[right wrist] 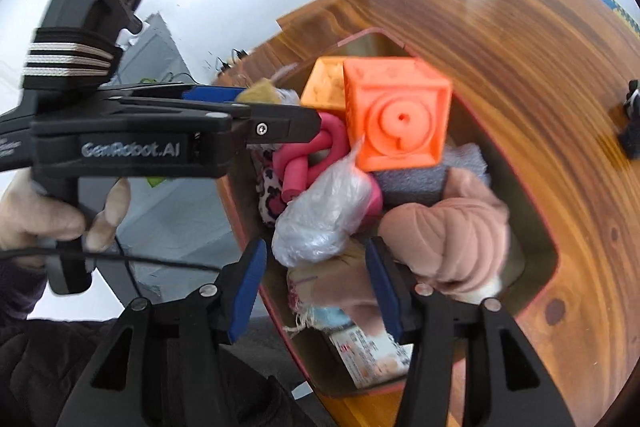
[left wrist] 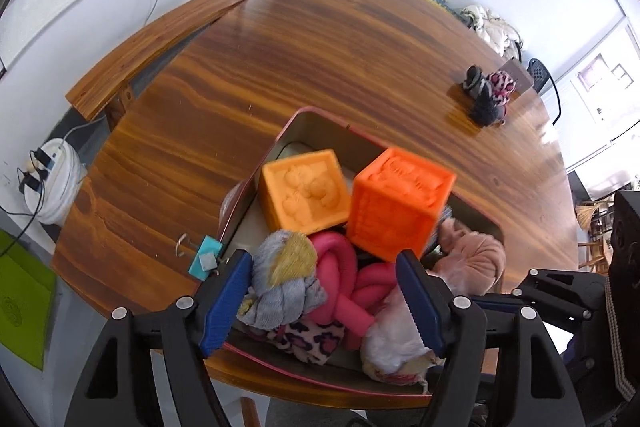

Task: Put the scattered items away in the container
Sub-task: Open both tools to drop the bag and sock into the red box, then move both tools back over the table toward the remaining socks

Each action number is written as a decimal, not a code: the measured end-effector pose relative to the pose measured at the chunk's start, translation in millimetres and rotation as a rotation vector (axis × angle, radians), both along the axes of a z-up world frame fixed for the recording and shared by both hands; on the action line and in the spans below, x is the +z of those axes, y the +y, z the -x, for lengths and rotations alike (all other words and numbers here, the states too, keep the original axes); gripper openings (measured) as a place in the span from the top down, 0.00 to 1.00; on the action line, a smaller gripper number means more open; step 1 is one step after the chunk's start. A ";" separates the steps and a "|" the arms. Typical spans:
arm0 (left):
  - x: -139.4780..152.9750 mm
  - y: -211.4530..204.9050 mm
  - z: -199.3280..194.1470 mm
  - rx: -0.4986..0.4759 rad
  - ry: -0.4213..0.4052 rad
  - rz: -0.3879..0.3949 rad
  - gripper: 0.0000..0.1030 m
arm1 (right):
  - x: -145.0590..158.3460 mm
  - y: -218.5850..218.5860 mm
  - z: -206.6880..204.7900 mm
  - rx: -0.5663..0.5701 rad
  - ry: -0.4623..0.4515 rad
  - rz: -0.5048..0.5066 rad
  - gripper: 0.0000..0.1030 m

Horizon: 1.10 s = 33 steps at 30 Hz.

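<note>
Blue-padded fingers of the left gripper (left wrist: 324,301) fill the bottom of the left wrist view, spread apart over the near end of the container (left wrist: 320,115) with nothing pressed between them; a grey-and-mustard knitted bundle (left wrist: 280,267) and a pink knotted tube (left wrist: 348,287) lie below the gap. At the left of that frame a teal binder clip (left wrist: 205,255) sits on the tabletop (left wrist: 320,39), just outside the container's rim. Moving right, a pale orange embossed cube (left wrist: 304,195) rests inside the container, and a brighter orange cube (left wrist: 400,203) sits tilted on top of the pile, blurred, apparently not yet settled. Far upper right, a dark and pink cloth bundle (left wrist: 490,95) lies on the tabletop, well apart from the container.

In the right wrist view, the right gripper (right wrist: 316,291) also stands with its fingers parted, gripping nothing, above a crinkled plastic bag (right wrist: 320,223) and a dusty pink knitted item (right wrist: 448,235).

The step appears to be dropping the bright cube in. To do it well, I would lift both grippers straight up so no finger drags the soft items or tips the cube over the rim. Next candidates look like the clip, which needs a narrow, precise pinch, and the far bundle, which suits the right gripper.
</note>
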<state>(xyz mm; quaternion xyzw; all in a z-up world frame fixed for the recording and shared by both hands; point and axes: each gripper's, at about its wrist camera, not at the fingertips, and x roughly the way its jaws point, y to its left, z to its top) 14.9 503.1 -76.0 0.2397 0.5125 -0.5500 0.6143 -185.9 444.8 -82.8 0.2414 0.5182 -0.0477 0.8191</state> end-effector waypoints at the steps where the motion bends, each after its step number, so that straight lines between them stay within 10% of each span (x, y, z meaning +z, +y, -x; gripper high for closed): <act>1: 5.4 -0.9 1.5 0.002 -0.005 0.011 0.27 | 5.6 -3.1 5.4 -0.004 -0.015 0.008 0.45; 19: 63.5 -109.8 102.1 -0.027 -0.044 0.115 0.17 | 25.1 -155.3 152.3 -0.560 -0.099 0.020 0.45; 33: -6.6 -247.2 209.7 -0.102 -0.051 0.007 0.17 | 4.8 -254.6 239.2 -0.830 -0.126 0.000 0.45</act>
